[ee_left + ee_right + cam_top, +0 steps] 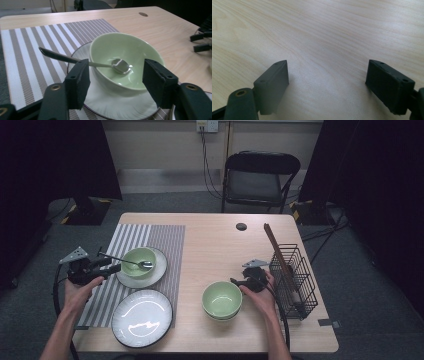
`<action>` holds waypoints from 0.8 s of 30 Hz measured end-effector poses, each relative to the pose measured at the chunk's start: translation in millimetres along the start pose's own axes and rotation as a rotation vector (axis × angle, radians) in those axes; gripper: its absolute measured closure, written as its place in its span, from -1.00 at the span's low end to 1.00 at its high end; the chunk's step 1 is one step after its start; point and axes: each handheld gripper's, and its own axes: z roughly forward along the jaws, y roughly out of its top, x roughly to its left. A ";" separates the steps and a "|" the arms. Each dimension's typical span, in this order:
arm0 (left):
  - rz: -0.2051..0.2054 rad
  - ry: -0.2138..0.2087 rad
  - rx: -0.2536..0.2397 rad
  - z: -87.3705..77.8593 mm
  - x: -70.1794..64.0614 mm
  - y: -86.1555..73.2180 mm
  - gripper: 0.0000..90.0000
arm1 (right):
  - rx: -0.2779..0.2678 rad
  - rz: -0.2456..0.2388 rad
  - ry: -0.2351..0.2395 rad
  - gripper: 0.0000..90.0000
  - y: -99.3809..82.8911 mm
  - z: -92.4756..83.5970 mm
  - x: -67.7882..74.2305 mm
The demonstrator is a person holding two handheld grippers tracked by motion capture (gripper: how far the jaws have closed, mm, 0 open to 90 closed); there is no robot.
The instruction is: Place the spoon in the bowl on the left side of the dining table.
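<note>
Your left gripper [113, 82] is released, jaws apart around the spoon [100, 63] resting in the green bowl [125, 58]; right gripper [327, 82] idles open over the table [324, 30].

spoon [134, 262] in bowl [138, 261], bowl on plate [155, 274], plate on placemat [165, 240]

Wooden table [215, 240] with striped placemat [150, 237], green bowls [222, 300], wire rack [295, 275].

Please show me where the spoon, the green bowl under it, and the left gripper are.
spoon [120, 65]: left gripper view, on its shiny scoop.
green bowl [140, 48]: left gripper view, on the inner wall.
left gripper [116, 81]: left gripper view, midway between its open jaw tips.
</note>
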 end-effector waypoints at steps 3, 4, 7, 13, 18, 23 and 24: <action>-0.003 0.001 0.016 -4.3 -2.1 -5.2 -0.29 | 0.000 0.001 0.000 -0.61 0.0 0.0 0.1; -0.005 0.003 0.019 -4.7 -2.4 -6.9 -0.29 | 0.000 0.001 0.000 -0.61 0.0 0.0 0.1; -0.026 0.038 0.073 -6.0 -2.0 -14.3 -0.24 | 0.000 0.000 0.000 -0.61 0.0 0.0 0.0; -0.013 0.076 0.126 -8.6 -9.4 -20.0 -0.39 | 0.000 -0.001 0.001 -0.61 0.0 0.0 -0.1; 0.008 0.083 0.159 -10.4 -16.4 -21.4 -0.46 | 0.000 0.000 0.000 -0.61 0.0 0.0 0.0; 0.015 0.106 0.179 -10.8 -18.6 -23.5 -0.46 | -0.001 0.000 0.001 -0.60 -0.1 0.0 -0.3; 0.020 0.106 0.184 -11.1 -18.0 -23.8 -0.46 | -0.001 0.000 0.001 -0.60 -0.1 0.0 -0.3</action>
